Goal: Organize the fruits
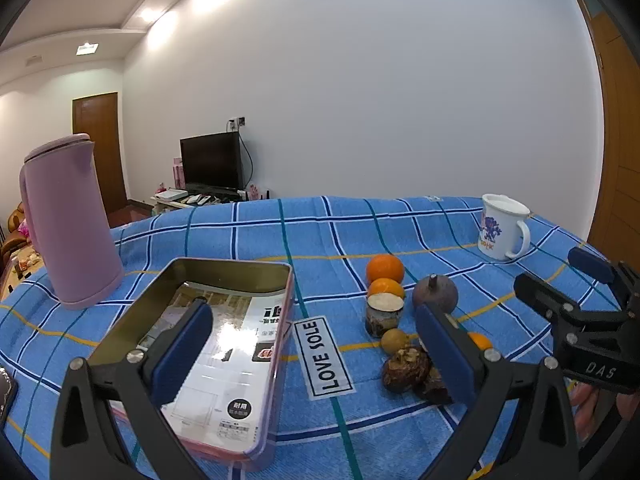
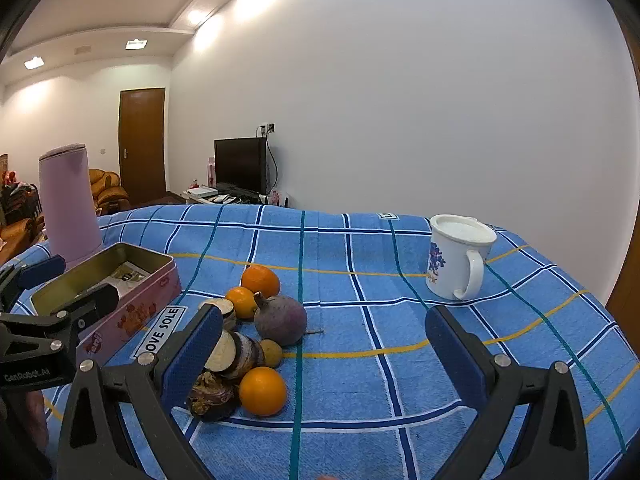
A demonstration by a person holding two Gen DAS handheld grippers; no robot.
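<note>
Several fruits and vegetables lie clustered on the blue checked tablecloth (image 2: 360, 240), just right of the open pink tin (image 1: 224, 344) whose floor holds a printed sheet. Nearest the wall sits an orange (image 2: 260, 280), with a smaller orange (image 2: 241, 301) just in front of it and a round purple beet (image 2: 281, 319) beside them; closer in lie a cut dark-skinned piece with a pale face (image 2: 232, 350), a small tan fruit (image 2: 271, 353), a knobbly brown root (image 2: 212, 394) and another orange (image 2: 263, 391). Left gripper (image 1: 314, 358) hovers with its jaws spread wide and holding nothing: one blue pad hangs over the tin's interior, the other partly covers the near end of the fruit cluster, so the "LOVE SOLE" label (image 1: 323, 356) and bare cloth lie between them. Right gripper (image 2: 324, 354) is likewise parted and empty, its left pad overlapping the cut piece and the root, with the nearest orange just inside that pad and open cloth beyond. A white lidded mug (image 2: 456, 258) stands well off to the right, and a lilac jug (image 1: 70, 220) stands behind the tin.
</note>
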